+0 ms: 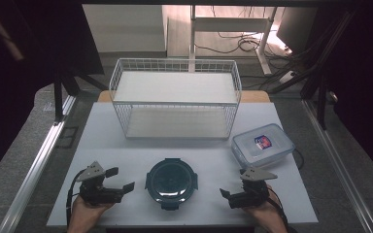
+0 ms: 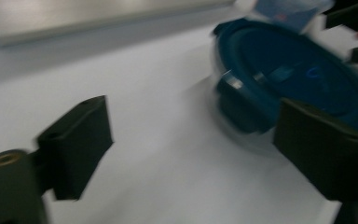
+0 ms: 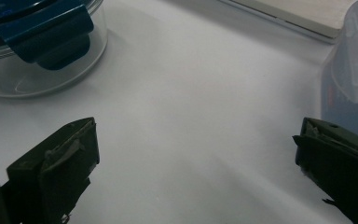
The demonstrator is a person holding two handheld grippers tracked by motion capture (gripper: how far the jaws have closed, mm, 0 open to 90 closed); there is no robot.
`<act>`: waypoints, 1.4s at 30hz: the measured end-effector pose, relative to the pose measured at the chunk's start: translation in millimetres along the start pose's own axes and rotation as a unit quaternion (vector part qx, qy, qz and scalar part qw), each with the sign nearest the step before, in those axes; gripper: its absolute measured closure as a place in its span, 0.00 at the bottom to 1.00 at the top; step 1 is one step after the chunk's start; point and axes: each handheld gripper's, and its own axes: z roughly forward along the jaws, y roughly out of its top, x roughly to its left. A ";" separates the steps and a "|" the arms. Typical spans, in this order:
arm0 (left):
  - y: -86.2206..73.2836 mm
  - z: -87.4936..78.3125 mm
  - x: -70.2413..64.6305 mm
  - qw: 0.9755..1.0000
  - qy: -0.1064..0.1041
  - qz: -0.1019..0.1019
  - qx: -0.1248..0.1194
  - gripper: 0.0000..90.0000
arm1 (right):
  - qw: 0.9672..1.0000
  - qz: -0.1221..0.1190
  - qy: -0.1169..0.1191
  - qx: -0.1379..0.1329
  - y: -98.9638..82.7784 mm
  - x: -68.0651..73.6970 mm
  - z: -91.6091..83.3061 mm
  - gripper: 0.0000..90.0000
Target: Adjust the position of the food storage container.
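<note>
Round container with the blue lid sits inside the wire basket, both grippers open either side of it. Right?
No. The round container stands on the table, in front of the wire basket, as the high view shows. The left gripper and right gripper do flank it, open.

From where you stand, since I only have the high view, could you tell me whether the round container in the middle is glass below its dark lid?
Observer: Yes. The right gripper view shows the round container with a clear, empty-looking body under a blue lid with clip flaps.
Operator: Thank you. Is anything between the right claw's jaws?
Observer: No. The right claw stands open over the bare white table, apart from the container.
Operator: And the left claw?
Observer: The left gripper view, though blurred, shows the left claw open, with one jaw in front of the container's near edge; I cannot tell whether it touches.
</note>
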 end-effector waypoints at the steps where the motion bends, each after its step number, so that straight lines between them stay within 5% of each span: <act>1: 3.4 -0.2 -4.9 1.000 -0.006 0.004 -0.005 0.19 | 1.000 0.000 0.001 0.001 -0.1 0.0 0.6 0.00; 5: 13.5 3.0 -23.3 0.999 -0.029 0.030 -0.008 0.40 | 1.000 0.002 0.001 0.007 0.0 0.1 1.2 0.00; 6: 20.1 9.6 -38.3 0.998 -0.039 0.050 0.001 0.46 | 1.000 0.003 -0.001 0.009 0.2 0.0 0.9 0.00; 9: 28.6 27.1 -60.1 0.996 -0.051 0.066 0.017 0.63 | 1.000 0.006 -0.002 0.010 0.8 -0.4 0.1 0.00; 13: 33.3 47.7 -81.2 0.995 -0.073 0.068 0.027 0.88 | 1.000 0.006 -0.003 0.010 1.1 -0.6 0.0 0.00; 14: 34.3 58.9 -93.0 0.993 -0.093 0.066 0.031 0.94 | 1.000 0.005 -0.004 0.012 1.2 -0.5 -0.2 0.00; 15: 34.3 58.9 -93.0 0.993 -0.093 0.066 0.031 0.97 | 1.000 0.005 -0.004 0.012 1.2 -0.5 -0.2 0.00; 19: 34.2 85.2 -127.2 0.986 -0.137 0.078 0.049 1.00 | 1.000 0.004 -0.003 0.020 0.9 -0.8 -0.3 0.00; 23: 29.6 100.3 -146.2 0.982 -0.146 0.096 0.076 1.00 | 1.000 0.003 0.001 0.025 0.3 -0.8 0.2 0.01; 27: 24.6 109.6 -148.0 0.983 -0.106 0.110 0.099 1.00 | 1.000 0.000 0.002 0.027 0.4 -0.1 0.4 0.01; 29: 24.4 110.3 -144.9 0.983 -0.120 0.096 0.098 1.00 | 1.000 -0.001 0.002 0.028 0.3 -0.1 0.5 0.01; 33: 24.7 109.8 -148.1 0.981 -0.101 0.127 0.101 1.00 | 1.000 0.000 0.001 0.030 0.1 -0.5 0.5 0.01; 37: 25.7 110.2 -141.8 0.983 -0.110 0.109 0.099 1.00 | 1.000 -0.001 -0.002 0.032 -0.3 -0.8 -0.3 0.02; 42: 29.9 107.4 -117.7 0.989 -0.076 0.088 0.089 1.00 | 0.999 0.001 -0.004 0.038 -1.1 -2.6 0.1 0.02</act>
